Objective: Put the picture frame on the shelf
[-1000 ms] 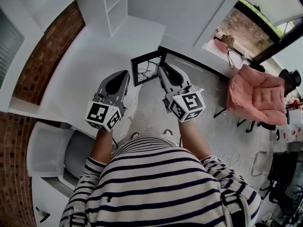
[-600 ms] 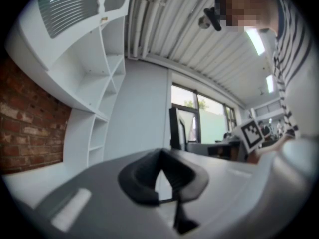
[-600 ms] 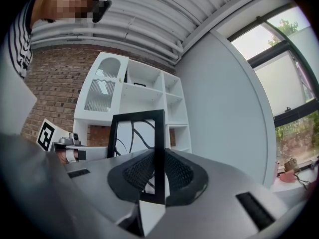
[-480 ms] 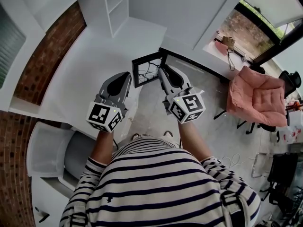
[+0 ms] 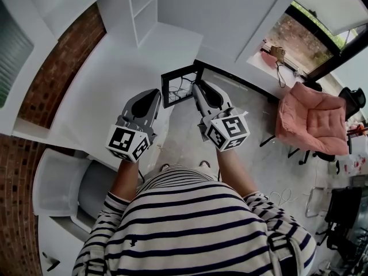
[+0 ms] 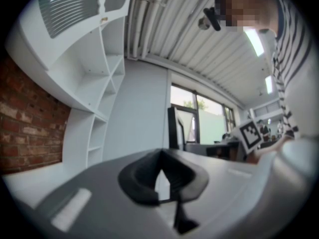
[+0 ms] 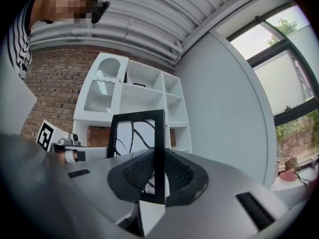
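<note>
Black picture frame [image 7: 135,117], edge pinched — right gripper [image 5: 197,87]

The white countertop [image 5: 109,79] lies open ahead of the left gripper [image 5: 154,92], up to the white shelf unit [image 5: 141,7], whose compartments open toward the person. The picture frame [image 5: 180,85], clamped in the right gripper [image 5: 197,87], stands just right of that path. A pale wall [image 5: 230,16] blocks the right side.

Soft daylight (heavy fisheye warp)
</note>
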Demonstrator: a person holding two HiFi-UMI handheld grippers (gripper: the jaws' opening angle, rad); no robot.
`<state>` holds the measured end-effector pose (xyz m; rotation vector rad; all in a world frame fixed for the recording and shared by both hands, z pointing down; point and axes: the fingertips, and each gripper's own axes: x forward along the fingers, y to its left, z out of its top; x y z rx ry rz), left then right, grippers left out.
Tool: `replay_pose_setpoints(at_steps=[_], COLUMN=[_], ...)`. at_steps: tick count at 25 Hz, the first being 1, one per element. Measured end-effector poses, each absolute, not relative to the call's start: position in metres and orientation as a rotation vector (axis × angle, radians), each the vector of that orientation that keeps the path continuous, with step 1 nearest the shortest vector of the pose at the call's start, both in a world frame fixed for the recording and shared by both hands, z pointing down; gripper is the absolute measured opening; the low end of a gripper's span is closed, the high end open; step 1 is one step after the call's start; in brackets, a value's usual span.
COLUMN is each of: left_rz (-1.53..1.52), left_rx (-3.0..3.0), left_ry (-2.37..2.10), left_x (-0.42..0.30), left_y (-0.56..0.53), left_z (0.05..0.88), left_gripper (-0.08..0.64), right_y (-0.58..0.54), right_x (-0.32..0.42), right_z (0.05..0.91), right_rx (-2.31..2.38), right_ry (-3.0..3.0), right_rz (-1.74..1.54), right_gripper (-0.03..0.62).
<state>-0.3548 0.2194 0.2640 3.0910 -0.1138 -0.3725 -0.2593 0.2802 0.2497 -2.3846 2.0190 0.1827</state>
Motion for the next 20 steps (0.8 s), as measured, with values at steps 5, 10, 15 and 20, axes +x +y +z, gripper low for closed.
replay_pose_setpoints(at_steps=[5,10,15,20], left_rz=[-0.37,-0.377,-0.386,-0.375], left_rx=[3.088,3.088,3.097,3.099], left_ry=[-0.11,-0.107,-0.094,-0.1], left_x=[-0.356,-0.357,-0.35,-0.335], left_y=[0.216,0.21,0.208,0.201], left_z=[0.265,0.264,0.259,0.257], left_gripper=[0.006,0.006,0.006,0.006], right_y=[0.276,0.27,0.266,0.259], right_x=[-0.261,-0.262,-0.256,-0.241], right_z=[0.25,0.248,0.243,0.239], right_rx=[-2.382,-2.39,-2.403,-2.404], right_ry=[2.017,2.021,2.028,2.031], right_rz=[0.18,0.19,0.206,0.211], right_gripper=[0.058,0.058,0.058,0.058])
